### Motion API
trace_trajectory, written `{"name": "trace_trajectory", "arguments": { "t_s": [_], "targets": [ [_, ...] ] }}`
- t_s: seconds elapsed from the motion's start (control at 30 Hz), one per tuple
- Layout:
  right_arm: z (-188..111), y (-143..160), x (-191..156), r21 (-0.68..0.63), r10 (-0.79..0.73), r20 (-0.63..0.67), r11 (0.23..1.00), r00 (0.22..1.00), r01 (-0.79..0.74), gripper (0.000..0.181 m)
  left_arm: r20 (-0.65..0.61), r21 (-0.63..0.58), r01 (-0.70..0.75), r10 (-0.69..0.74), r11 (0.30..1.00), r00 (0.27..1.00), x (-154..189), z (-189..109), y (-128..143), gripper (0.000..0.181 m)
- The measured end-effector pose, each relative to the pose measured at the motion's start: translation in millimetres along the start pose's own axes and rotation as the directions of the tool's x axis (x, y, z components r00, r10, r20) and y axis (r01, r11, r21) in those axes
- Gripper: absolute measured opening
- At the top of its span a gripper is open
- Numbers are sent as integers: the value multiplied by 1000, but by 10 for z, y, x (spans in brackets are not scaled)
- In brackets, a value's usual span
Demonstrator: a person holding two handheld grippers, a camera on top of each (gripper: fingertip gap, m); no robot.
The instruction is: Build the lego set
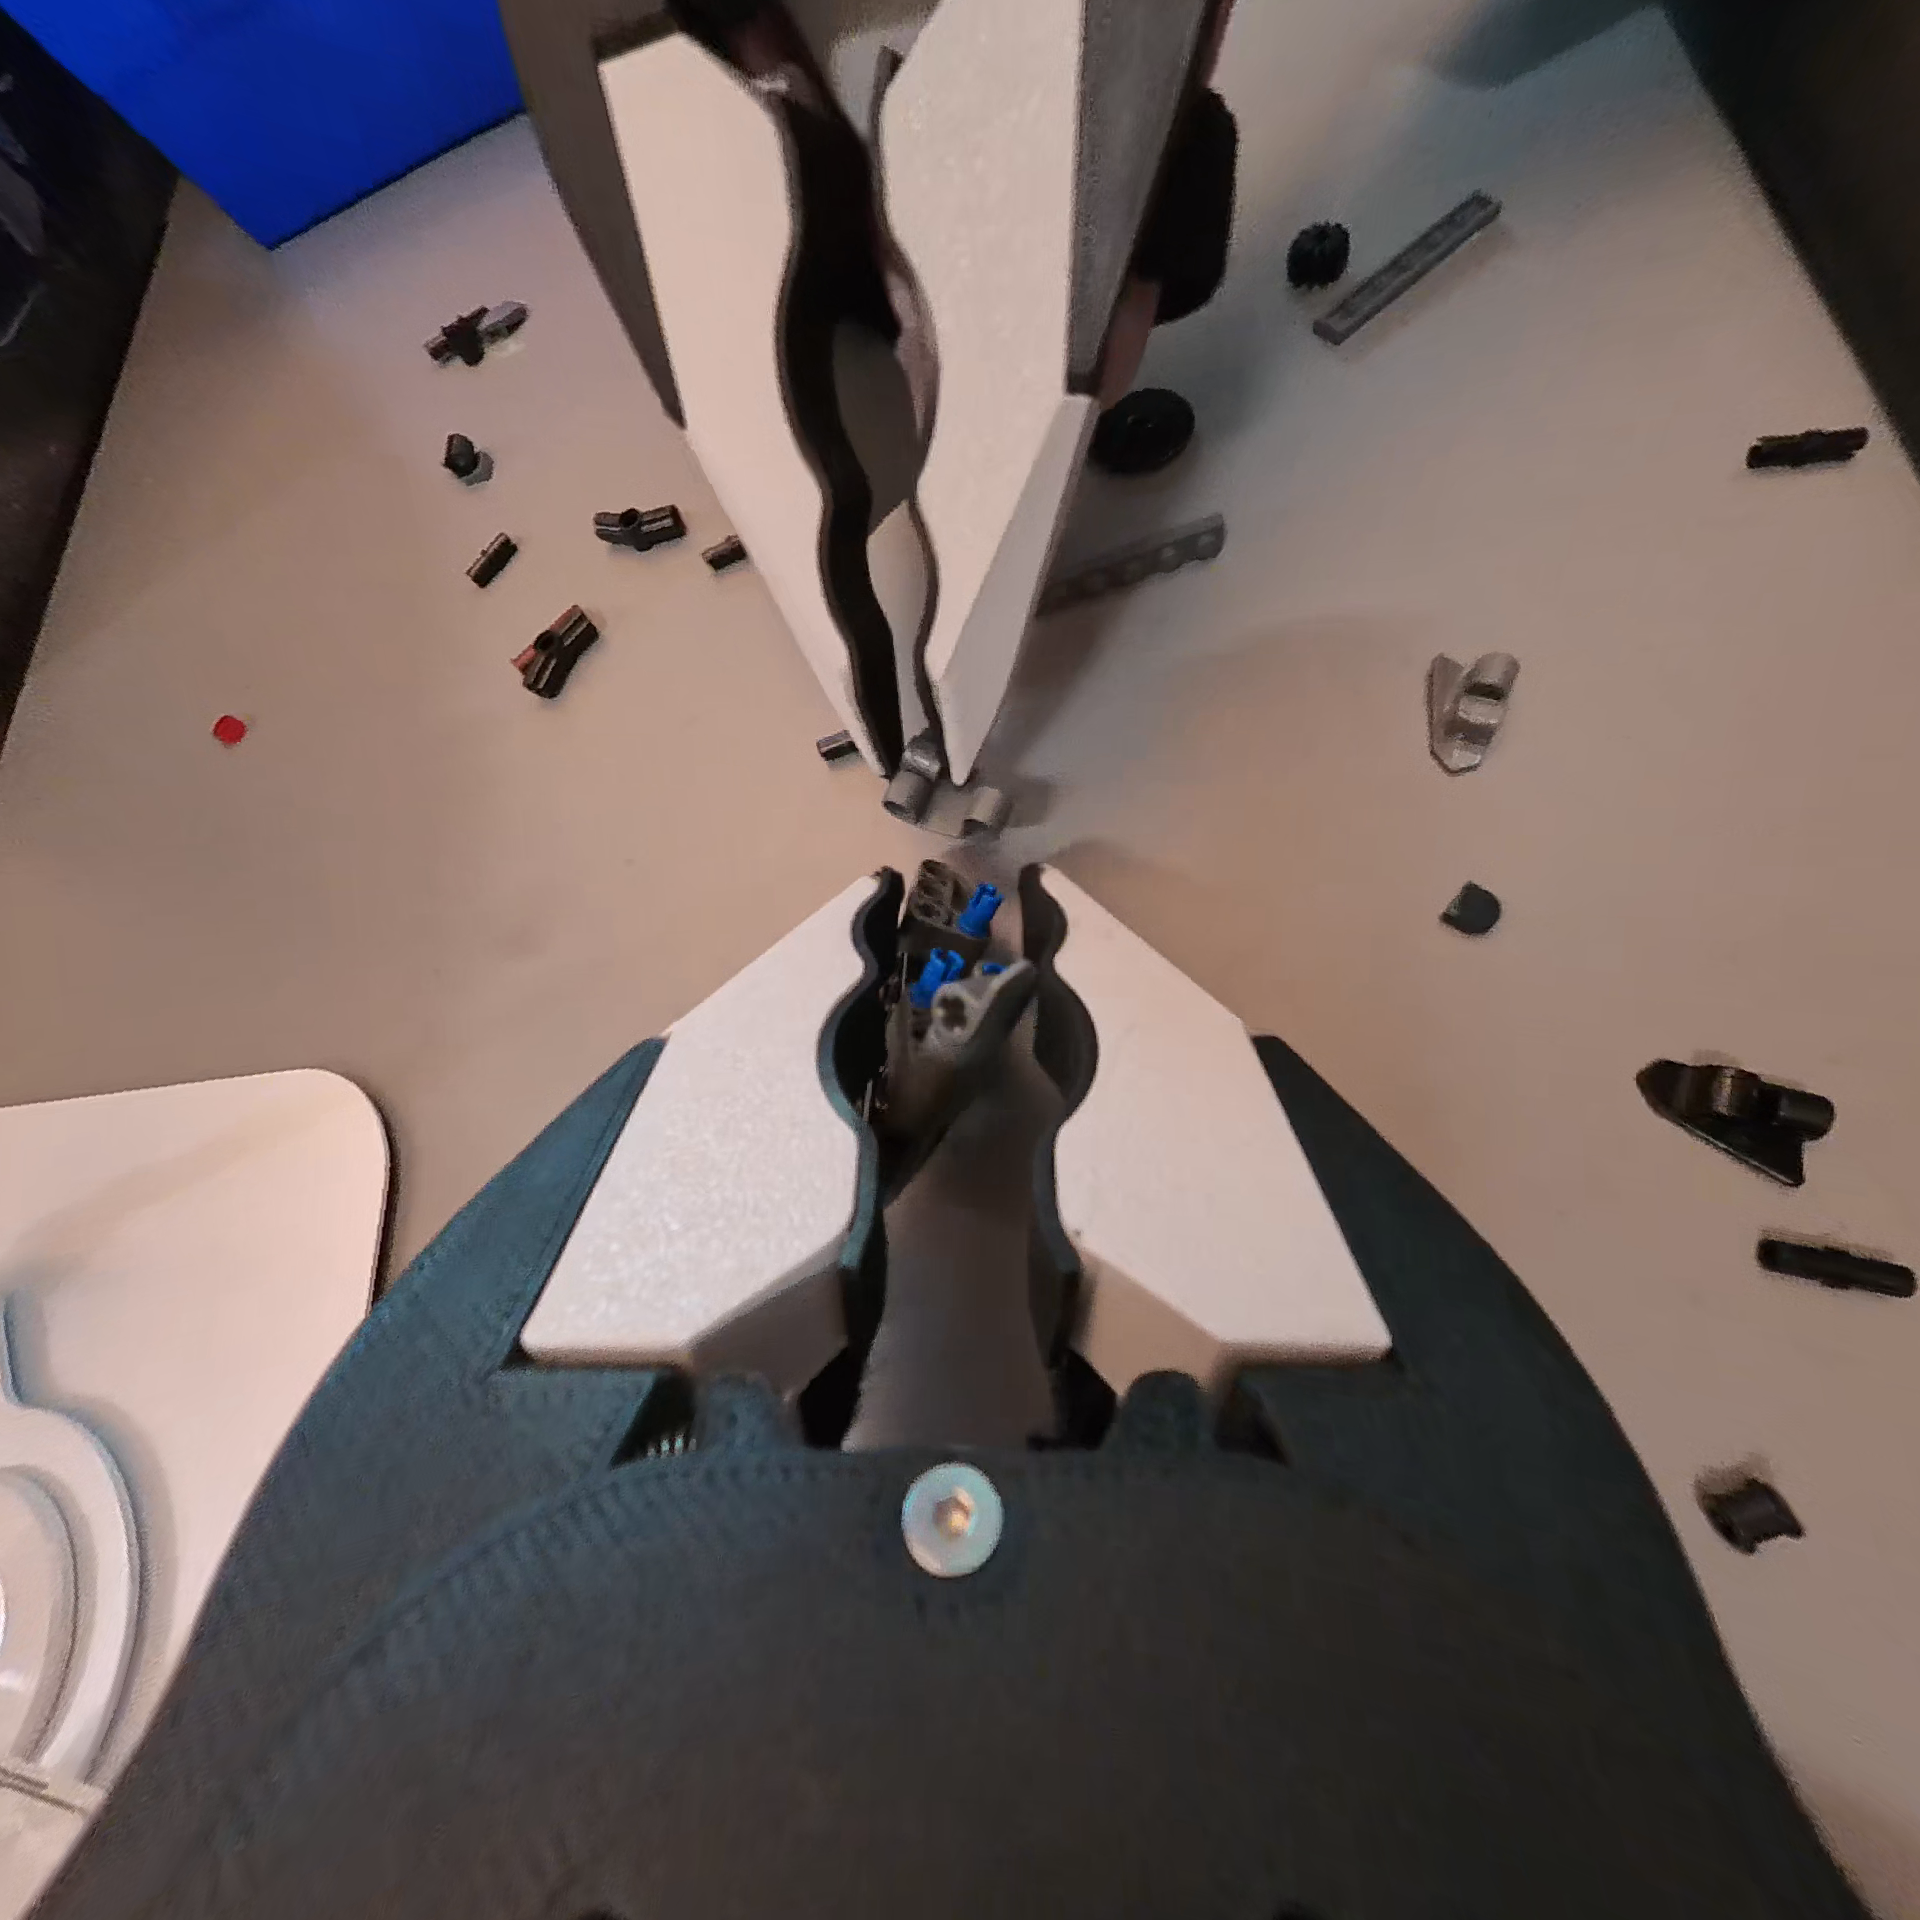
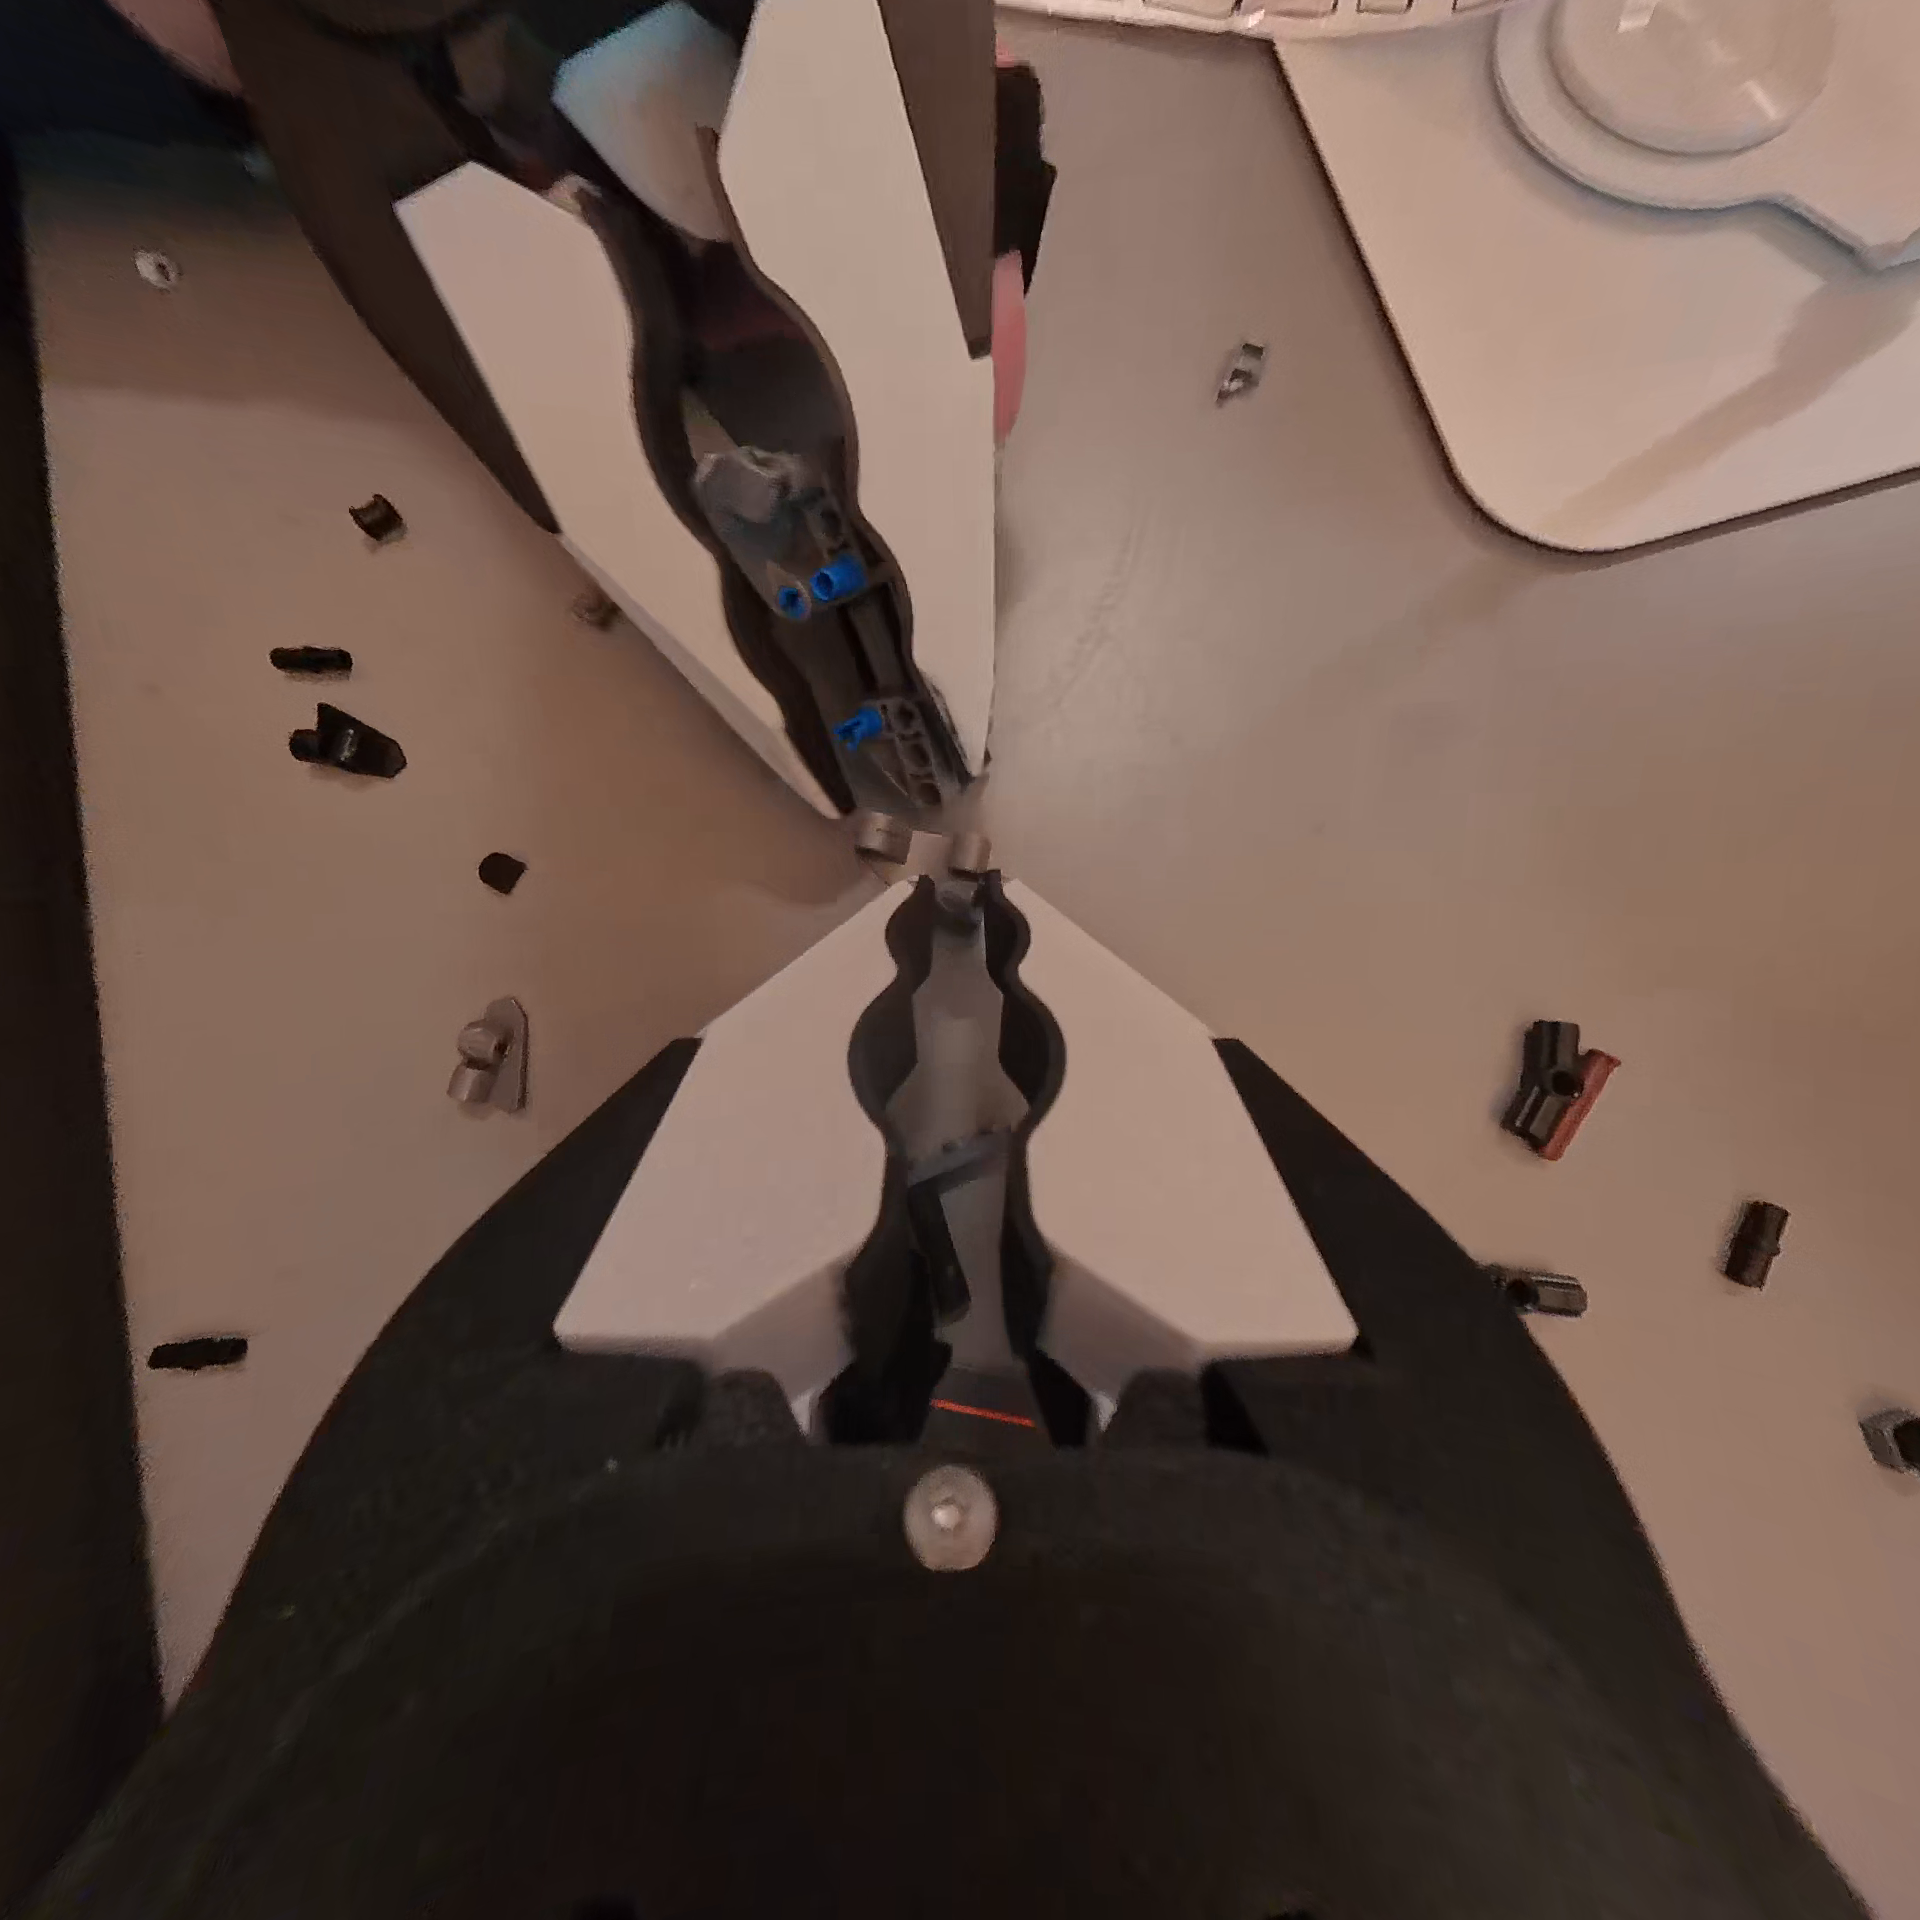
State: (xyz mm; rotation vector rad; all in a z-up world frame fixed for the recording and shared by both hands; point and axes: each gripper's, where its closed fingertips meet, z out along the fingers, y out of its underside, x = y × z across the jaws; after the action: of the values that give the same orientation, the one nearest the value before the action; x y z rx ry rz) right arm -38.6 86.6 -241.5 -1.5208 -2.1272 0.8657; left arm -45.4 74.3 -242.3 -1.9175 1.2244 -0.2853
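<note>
The left gripper (image 1: 956,883) is pointing forward over the pale table (image 1: 312,914), its jaws drawn narrow and clamping a grey lego assembly (image 1: 951,997) studded with blue pins (image 1: 975,914); the assembly is sitting lengthwise between the two white fingers, its front end reaching almost to their tips. Facing it tip to tip, the right gripper (image 1: 930,764) is coming in from the far side, its jaws nearly closed and pinching a small grey connector (image 1: 940,800) with two short round barrels. In the right wrist view the same connector (image 2: 925,842) is poking out past the right gripper (image 2: 956,883) toward the left gripper (image 2: 914,800), just beside the front end of the grey lego assembly (image 2: 831,644), though whether the two pieces are actually touching cannot be told. Loose parts are lying scattered around the pair: a red stud (image 1: 228,729) and several black connectors (image 1: 556,649) to one side, a grey beam (image 1: 1408,268), a black gear (image 1: 1317,252), a black wheel (image 1: 1143,428) and a grey curved panel (image 1: 1470,709) to the other. A white tray (image 2: 1662,343) is resting at the table's edge, and a blue box (image 1: 270,104) is standing at the far corner
</note>
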Motion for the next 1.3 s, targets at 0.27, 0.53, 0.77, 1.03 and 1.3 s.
{"name": "trace_trajectory", "arguments": {
  "t_s": [0.27,0.53,0.77,1.03,1.3],
  "targets": [
    [68,102,-87,-68,-39,28,997,999,41,8,-25,-59,-33,31,998,999,90,6,38,30],
    [88,137,-110,-90,-49,34,995,998,52,8,-76,-86,-5,-1,996,997,174,-16,77,37],
    [91,140,-126,-95,-54,37,994,998,58,8,-100,-111,5,-16,994,995,219,-29,109,44],
    [88,145,-140,-99,-57,41,993,998,61,8,-127,-122,20,-35,992,991,265,-76,108,56],
    [95,139,-160,-103,-61,41,993,997,64,8,-66,-88,67,-73,994,995,91,-198,104,43]
  ]
}}
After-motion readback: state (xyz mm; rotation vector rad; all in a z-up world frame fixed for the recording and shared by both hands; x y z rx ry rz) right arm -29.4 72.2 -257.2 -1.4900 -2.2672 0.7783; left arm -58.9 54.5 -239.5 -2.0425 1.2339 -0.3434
